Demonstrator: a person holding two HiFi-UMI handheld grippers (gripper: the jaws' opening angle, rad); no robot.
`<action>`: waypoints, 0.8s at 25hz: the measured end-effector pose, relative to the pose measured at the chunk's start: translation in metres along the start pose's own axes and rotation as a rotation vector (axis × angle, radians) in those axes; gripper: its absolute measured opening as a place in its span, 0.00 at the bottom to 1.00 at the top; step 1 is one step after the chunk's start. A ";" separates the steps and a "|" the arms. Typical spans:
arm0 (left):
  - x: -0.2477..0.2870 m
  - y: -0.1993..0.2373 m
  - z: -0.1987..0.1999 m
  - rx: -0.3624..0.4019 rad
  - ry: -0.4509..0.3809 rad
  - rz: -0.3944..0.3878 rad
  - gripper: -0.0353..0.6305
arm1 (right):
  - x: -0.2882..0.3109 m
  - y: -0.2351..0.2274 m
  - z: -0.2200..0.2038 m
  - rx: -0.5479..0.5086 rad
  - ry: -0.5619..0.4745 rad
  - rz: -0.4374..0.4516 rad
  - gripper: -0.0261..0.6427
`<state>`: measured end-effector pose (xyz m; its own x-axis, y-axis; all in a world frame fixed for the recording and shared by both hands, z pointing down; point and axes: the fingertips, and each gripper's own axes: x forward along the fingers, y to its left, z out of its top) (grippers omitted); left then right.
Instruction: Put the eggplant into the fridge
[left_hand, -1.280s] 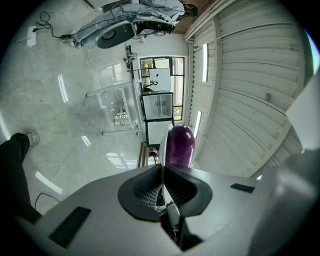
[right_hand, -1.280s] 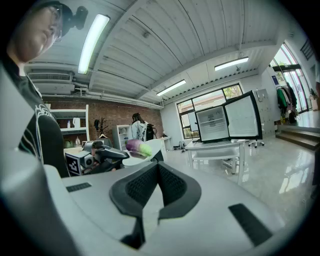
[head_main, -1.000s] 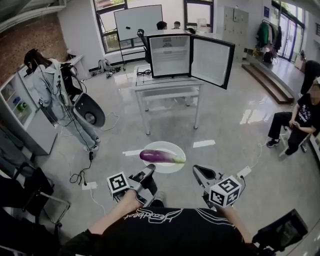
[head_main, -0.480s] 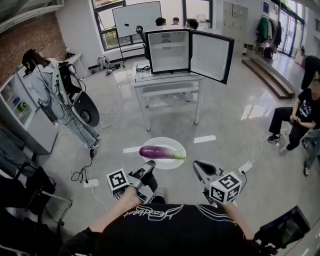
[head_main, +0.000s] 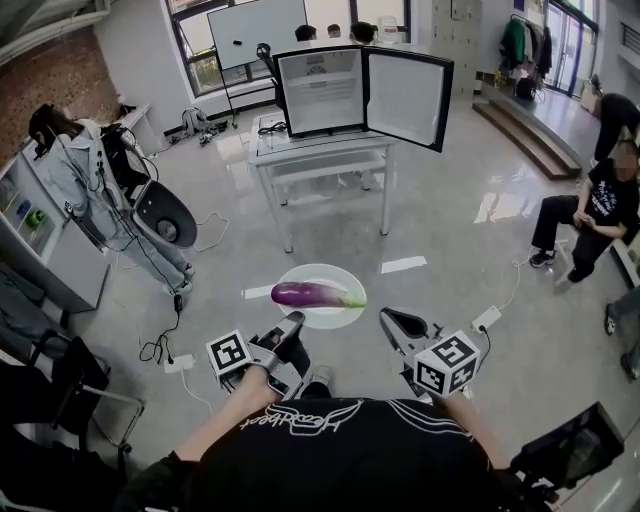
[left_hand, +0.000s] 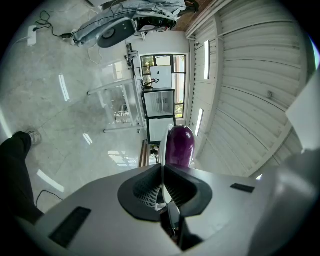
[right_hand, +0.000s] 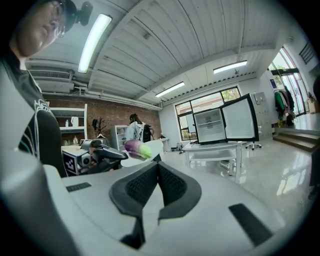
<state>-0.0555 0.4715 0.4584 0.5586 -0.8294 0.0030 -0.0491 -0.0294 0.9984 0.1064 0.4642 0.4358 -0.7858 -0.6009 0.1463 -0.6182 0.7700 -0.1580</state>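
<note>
A purple eggplant (head_main: 308, 294) with a green stem end lies on a white plate (head_main: 340, 312), held out level above the floor. My left gripper (head_main: 291, 325) is shut on the plate's near rim; in the left gripper view the plate's edge (left_hand: 161, 150) runs between the jaws, with the eggplant (left_hand: 178, 144) just beyond. My right gripper (head_main: 391, 320) is beside the plate on the right, shut and empty, with its pads meeting (right_hand: 158, 168). The right gripper view also shows the eggplant (right_hand: 137, 148). The small fridge (head_main: 322, 92) stands on a table (head_main: 318, 152) ahead, door (head_main: 406, 100) swung open to the right.
A seated person (head_main: 598, 208) is at the right. A rack of jackets and a dark round case (head_main: 165, 215) stand at the left by a shelf unit (head_main: 40, 250). Cables and a power strip (head_main: 178, 363) lie on the floor, and a black chair (head_main: 60, 400) is near left.
Both grippers and the plate with the eggplant keep their places. The head view has shifted slightly, and a person's leg now shows at the right edge.
</note>
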 end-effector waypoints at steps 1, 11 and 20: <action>0.002 0.000 0.001 0.000 0.003 0.002 0.09 | 0.001 -0.001 0.001 0.002 -0.005 0.000 0.05; 0.006 0.004 0.006 -0.019 0.005 0.014 0.09 | 0.005 -0.006 0.000 0.016 0.013 -0.004 0.05; 0.006 0.022 0.010 -0.034 -0.012 0.034 0.09 | 0.010 -0.012 -0.015 0.038 0.019 0.001 0.05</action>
<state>-0.0615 0.4606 0.4796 0.5474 -0.8361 0.0361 -0.0397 0.0172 0.9991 0.1061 0.4518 0.4537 -0.7865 -0.5952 0.1647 -0.6175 0.7620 -0.1950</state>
